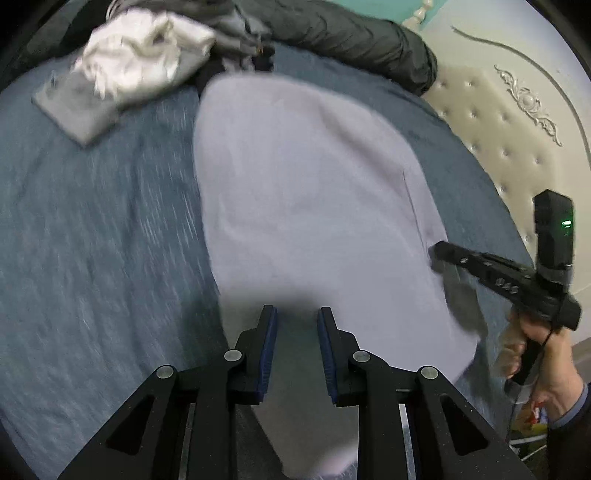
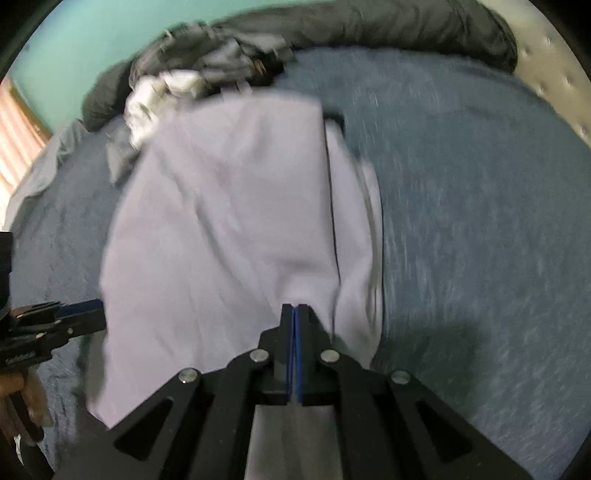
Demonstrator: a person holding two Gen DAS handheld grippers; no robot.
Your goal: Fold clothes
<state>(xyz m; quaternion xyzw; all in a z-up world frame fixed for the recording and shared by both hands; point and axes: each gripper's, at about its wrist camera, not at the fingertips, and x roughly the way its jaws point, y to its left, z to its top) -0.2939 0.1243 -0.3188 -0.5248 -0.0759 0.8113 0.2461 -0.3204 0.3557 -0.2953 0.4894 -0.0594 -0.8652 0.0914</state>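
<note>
A lavender garment (image 1: 303, 184) (image 2: 221, 221) lies spread on the blue bed cover (image 1: 92, 240), with a folded strip along its right side in the right wrist view. My left gripper (image 1: 296, 314) hovers over the garment's near end. Its blue pads stand apart and no cloth is pressed between them. From the right wrist view the left gripper (image 2: 99, 308) sits at the garment's left edge. My right gripper (image 2: 294, 308) is shut, and the cloth puckers into its tips. In the left wrist view the right gripper (image 1: 436, 254) is at the garment's right edge, held by a hand (image 1: 546, 362).
A crumpled white and grey heap of clothes (image 1: 129, 62) (image 2: 162, 92) lies at the far end of the bed. Behind it stretches a dark rolled duvet (image 1: 351, 33) (image 2: 406, 26). A tufted cream headboard (image 1: 498, 122) bounds the right side. Blue cover (image 2: 480, 221) extends to the right.
</note>
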